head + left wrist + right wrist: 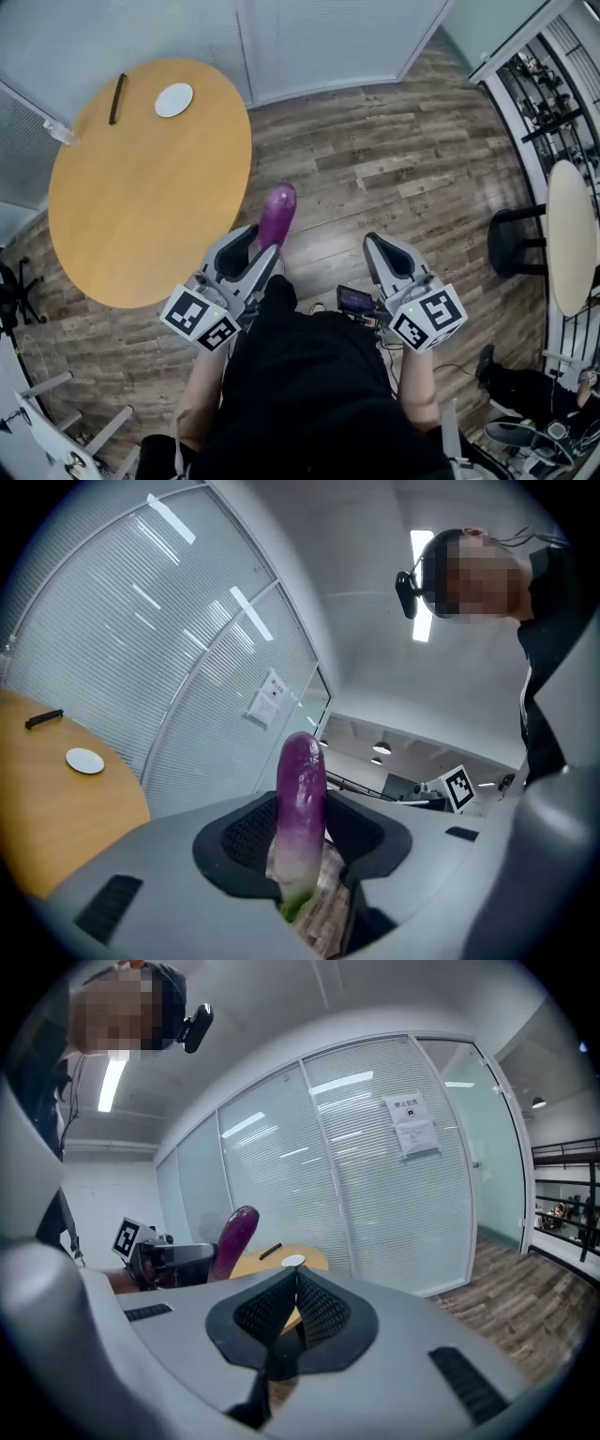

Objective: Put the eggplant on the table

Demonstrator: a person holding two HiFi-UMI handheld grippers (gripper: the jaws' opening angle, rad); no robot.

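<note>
Jaws of the left gripper (251,255) are clamped on the eggplant (277,214) by its stem end for carrying to the table (141,187), while those of the right gripper (392,265) are pressed together, empty.

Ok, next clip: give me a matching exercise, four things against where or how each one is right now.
Things
1. eggplant
2. white disc
3. black stick
4. right hand-held gripper

States
A. shut, nothing between the jaws
B. lying on the table, left one of the pair in the head view
C. lying on the table, right one of the pair in the head view
D. clamped in the left hand-held gripper, not on the table

Pairs: 1-D, 2-C, 3-B, 4-A
</note>
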